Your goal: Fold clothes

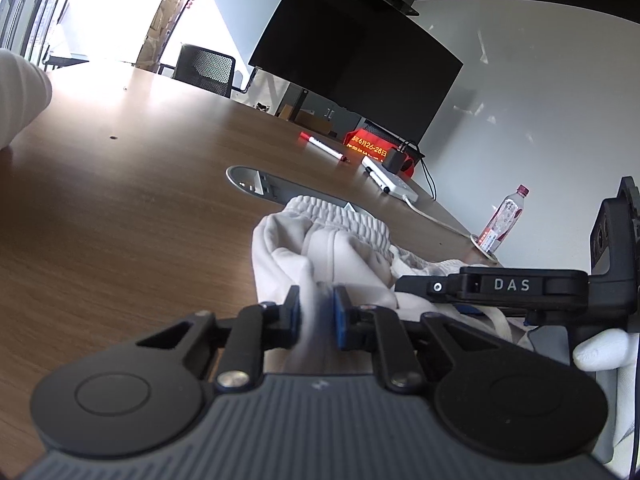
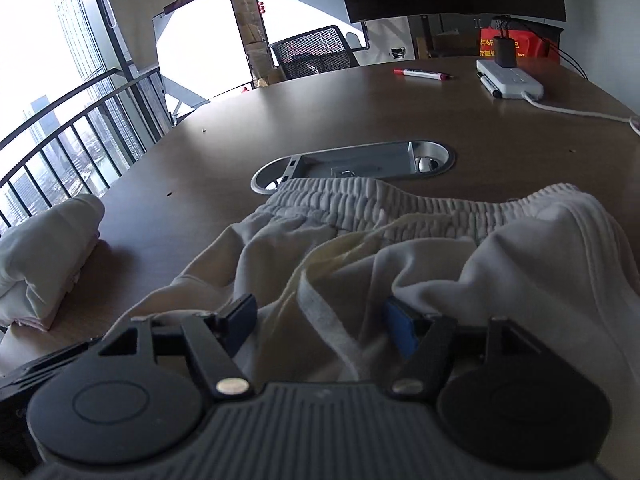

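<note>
Left gripper (image 1: 316, 312) pinches a fold of the cream sweatpants (image 1: 328, 248); right gripper (image 2: 320, 320) hangs wide open over them, gripping nothing.

Left wrist: pants crumpled beside the table's (image 1: 120, 220) cable tray (image 1: 256, 180), bare wood stretching away on the left, water bottle (image 1: 504, 220) at the table edge on the right, gloved hand (image 1: 600, 354) at the right.
Right wrist: elastic waistband (image 2: 380, 200) touches the tray rim, folded white pile (image 2: 44, 256) well apart on the left, marker (image 2: 422, 74) and power strip (image 2: 510, 80) far back, railing (image 2: 80, 120) and windows beyond.

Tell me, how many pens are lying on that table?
2. A red-capped marker lies at the far side, and a dark pen rests against the white power strip. Others may be hidden.
</note>
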A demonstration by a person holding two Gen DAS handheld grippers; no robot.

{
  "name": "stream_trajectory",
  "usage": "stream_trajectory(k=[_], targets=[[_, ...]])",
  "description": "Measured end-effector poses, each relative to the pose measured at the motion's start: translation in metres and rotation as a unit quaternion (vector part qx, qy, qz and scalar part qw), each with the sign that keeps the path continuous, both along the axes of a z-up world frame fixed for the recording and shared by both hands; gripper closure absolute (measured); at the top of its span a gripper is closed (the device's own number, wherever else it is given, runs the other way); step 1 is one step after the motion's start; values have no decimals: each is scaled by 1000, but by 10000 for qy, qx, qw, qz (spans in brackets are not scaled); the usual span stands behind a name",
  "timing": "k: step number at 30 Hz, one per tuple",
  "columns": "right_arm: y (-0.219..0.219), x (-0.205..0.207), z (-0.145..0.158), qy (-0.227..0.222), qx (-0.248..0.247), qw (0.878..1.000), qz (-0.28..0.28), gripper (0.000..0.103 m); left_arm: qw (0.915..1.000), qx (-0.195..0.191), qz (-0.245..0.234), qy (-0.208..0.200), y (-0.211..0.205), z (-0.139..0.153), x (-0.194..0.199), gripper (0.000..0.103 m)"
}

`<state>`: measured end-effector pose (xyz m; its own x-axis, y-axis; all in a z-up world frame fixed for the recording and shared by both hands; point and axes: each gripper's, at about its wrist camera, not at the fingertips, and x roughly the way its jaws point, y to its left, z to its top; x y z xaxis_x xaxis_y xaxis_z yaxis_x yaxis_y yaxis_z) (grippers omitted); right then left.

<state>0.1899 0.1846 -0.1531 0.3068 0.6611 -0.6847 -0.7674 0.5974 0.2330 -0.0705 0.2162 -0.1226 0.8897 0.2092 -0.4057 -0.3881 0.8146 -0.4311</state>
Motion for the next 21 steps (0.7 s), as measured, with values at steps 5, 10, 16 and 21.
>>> stream_trajectory(k=[5, 10, 16, 21], targets=[[12, -6, -16, -503, -396, 9979, -14, 95, 9997, -187, 64, -137, 5, 0, -3, 88], [-28, -54, 33, -1755, 760, 9814, -141, 98, 9982, -529, 228, -146, 15, -2, -5, 79], [-79, -104, 58, -2265, 1378, 9630, 481, 96, 9956, -871, 331, -128, 26, -5, -8, 70], [-100, -102, 54, -2095, 1606, 9644, 135, 89, 9966, -751, 319, -100, 22, -4, -8, 83]])
